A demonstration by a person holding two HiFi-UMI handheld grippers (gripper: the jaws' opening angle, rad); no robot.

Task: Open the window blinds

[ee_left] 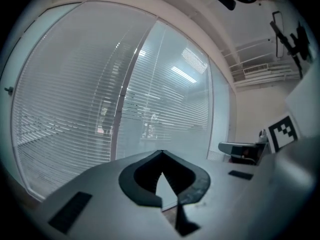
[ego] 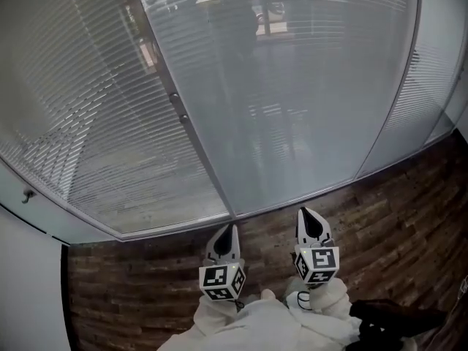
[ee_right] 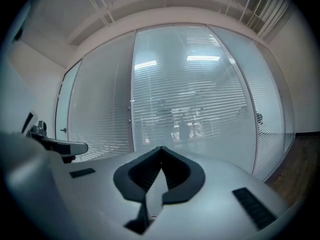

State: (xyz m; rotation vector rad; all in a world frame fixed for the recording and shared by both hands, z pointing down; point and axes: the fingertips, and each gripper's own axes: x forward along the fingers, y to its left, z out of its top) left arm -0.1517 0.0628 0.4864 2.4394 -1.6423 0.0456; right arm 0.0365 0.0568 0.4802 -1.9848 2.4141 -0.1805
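Note:
Horizontal slat blinds hang shut behind tall glass panes, and they also fill the left gripper view and the right gripper view. A grey frame post with two small knobs divides the panes. My left gripper is shut and empty, pointing at the foot of the post from a short way off. To its right my right gripper is also shut and empty, apart from the glass. In their own views the left gripper and the right gripper show tips that meet.
A wood plank floor runs up to the glass wall. At the far left are a white wall and a small handle. A dark object lies at the lower right. A person's reflection shows in the glass.

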